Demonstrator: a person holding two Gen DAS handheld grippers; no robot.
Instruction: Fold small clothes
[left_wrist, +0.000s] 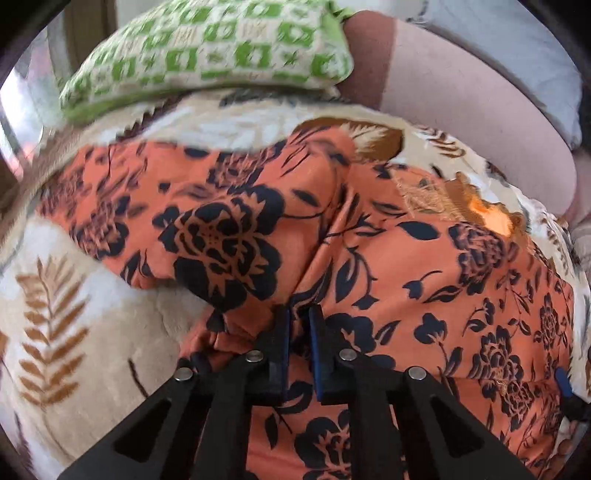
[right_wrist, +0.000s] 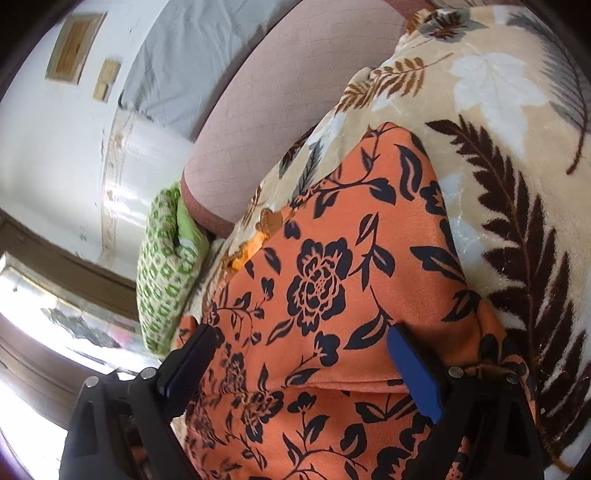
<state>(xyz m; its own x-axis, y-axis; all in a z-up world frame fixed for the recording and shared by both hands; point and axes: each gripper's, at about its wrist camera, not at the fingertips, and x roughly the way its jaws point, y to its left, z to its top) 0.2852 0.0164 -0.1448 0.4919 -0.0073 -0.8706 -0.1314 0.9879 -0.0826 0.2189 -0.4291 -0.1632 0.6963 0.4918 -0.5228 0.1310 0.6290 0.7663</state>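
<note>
A: Where is the orange garment with the black flower print (left_wrist: 424, 258)?

B: It lies spread on the beige plush blanket with brown fern leaves (left_wrist: 74, 314), filling the left wrist view from 9 o'clock round to 4 o'clock. A raised fold runs up its middle, and what lies under that fold is hidden.

A: And the left gripper (left_wrist: 297, 314)?

B: At 6 o'clock, clenched on a pinch of that orange cloth; only a thin strip of fabric shows between the blue pads. The garment's lower edge is cut off by the black finger frames.

A: The right gripper (right_wrist: 299, 343)?

B: Released, jaws spread wide, one black finger at 7 o'clock and the blue-padded one at 5 o'clock. The same garment (right_wrist: 332, 277) runs between them, with a folded edge crossing just ahead of the fingers. Whether the pads touch the cloth I cannot tell.

A: What surrounds it?

B: A green-and-cream patterned cushion (left_wrist: 207, 51) at 12 o'clock, blurred, resting against a dusty pink quilted bolster (left_wrist: 461, 107) at 1 o'clock. Beyond, toward 10 o'clock in the right view, a white wall (right_wrist: 48, 155), with the window glare at 8 o'clock too bright to read.
</note>
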